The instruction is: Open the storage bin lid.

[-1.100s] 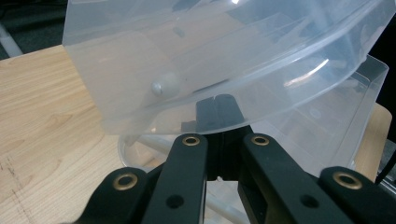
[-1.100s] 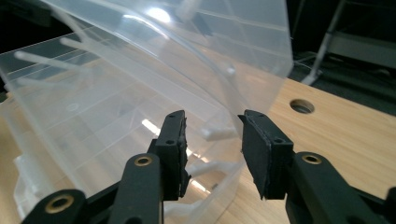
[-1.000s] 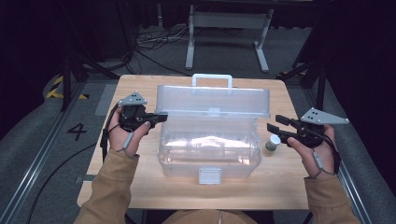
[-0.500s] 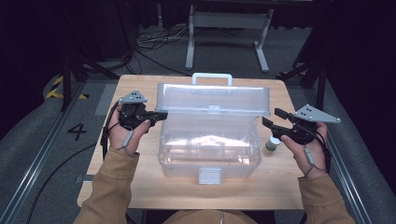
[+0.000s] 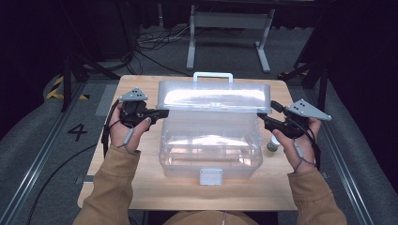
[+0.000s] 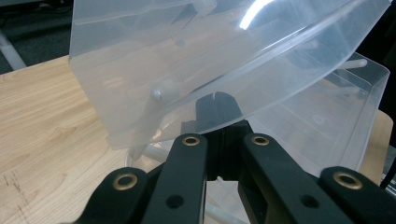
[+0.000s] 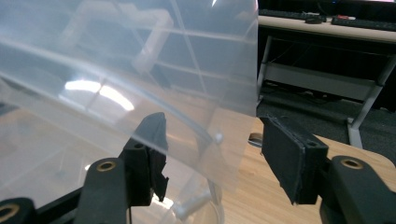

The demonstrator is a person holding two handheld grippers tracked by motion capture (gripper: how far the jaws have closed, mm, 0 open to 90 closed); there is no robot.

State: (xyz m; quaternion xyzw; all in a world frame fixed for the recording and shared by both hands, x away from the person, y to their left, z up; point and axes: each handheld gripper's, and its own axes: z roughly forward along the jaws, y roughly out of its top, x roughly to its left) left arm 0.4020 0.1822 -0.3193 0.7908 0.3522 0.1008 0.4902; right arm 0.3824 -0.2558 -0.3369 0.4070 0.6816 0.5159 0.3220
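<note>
The clear plastic box [image 5: 211,140] sat mid-table [image 5: 141,183], its lid [image 5: 213,96] raised. The left gripper [image 5: 162,113] stayed clenched on the lid's left edge. The right gripper [image 5: 262,120], jaws just widened, had moved in and now straddled the right edge unclamped, probably preparing a two-handed close.

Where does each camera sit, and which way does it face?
High view: above the person's side, looking forward and down at the table; both forearms, left gripper and right gripper flank the clear plastic box, lid raised.
Left gripper view: on the left gripper, along shut jaws clamping the lid's edge.
Right gripper view: on the right gripper, along open jaws straddling the lid's edge.
Shared: the lid in all three.
</note>
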